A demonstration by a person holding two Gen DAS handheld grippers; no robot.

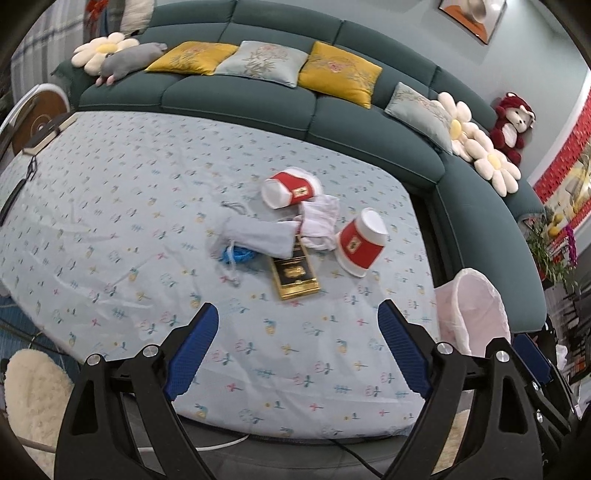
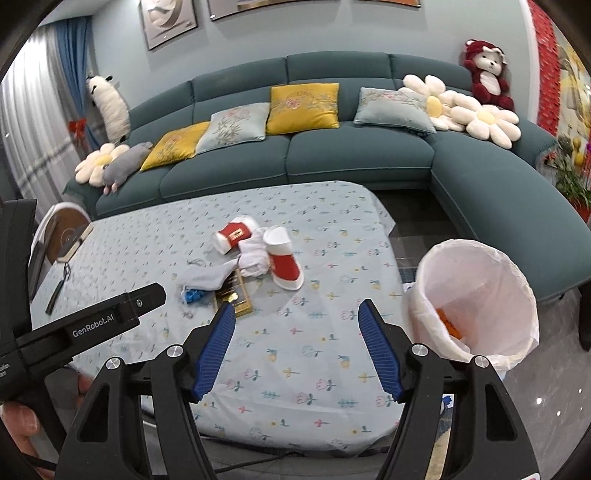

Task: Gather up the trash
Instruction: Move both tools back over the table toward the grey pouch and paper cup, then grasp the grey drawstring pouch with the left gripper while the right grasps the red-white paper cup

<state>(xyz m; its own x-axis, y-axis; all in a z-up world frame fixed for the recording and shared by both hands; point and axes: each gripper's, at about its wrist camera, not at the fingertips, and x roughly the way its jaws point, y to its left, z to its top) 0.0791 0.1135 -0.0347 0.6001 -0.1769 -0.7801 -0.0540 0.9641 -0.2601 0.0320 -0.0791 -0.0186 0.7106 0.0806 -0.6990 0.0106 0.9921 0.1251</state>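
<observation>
Both the left gripper (image 1: pixel 297 325) and right gripper (image 2: pixel 297 325) hang with jaws released, empty; the 2 paper cups (image 1: pixel 360 242) lie mid-worktop (image 1: pixel 110 221), ahead; the right gripper is nearer the bin (image 2: pixel 480 295) beside the right edge.

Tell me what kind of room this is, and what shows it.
Most likely a home living room. A long teal sofa with throw cushions and plush toys curves around a low table under a flowered cloth, framed pictures hang on the wall, and a lined bin stands beside the table.
</observation>
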